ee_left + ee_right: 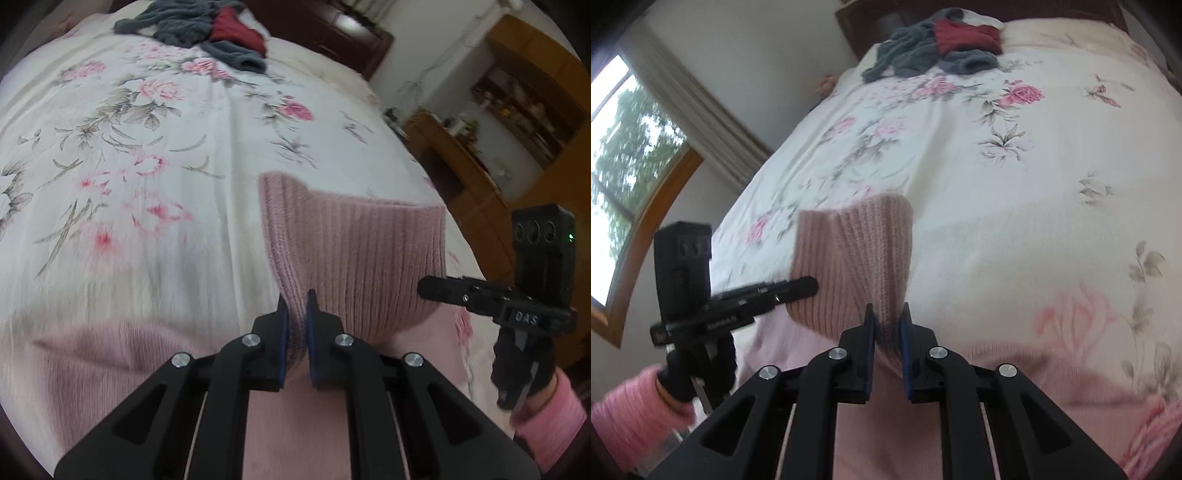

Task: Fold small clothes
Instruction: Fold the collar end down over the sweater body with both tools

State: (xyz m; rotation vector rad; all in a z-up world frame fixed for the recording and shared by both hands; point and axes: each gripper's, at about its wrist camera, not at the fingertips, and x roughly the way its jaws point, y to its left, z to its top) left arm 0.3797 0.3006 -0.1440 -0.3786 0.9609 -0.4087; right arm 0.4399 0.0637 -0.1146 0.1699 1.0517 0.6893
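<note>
Folding looks barely begun: through the left wrist view the left gripper [294, 321] pinches the pink knit's [354, 243] ribbed edge raised off the floral bed [155, 147], and through the right wrist view the right gripper [888, 332] pinches its other corner, with grey and red clothes [938, 44] heaped unfolded beyond.

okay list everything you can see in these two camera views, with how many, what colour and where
pink ribbed knit garment: one, dusty pink, near end of the bed, one part lifted and pinched by both grippers
bedspread: one, white with pink flowers, covering the bed
grey knit clothes: a heap, count unclear, grey, far end of the bed
dark red garment: one, dark red, on the grey heap
headboard: one, dark wood, behind the heap
window: one, wooden frame, left wall
wooden shelving: brown, right of the bed
left gripper: black, shut on the garment
right gripper: black, shut on the garment
sleeves: two, pink, at the wrists
</note>
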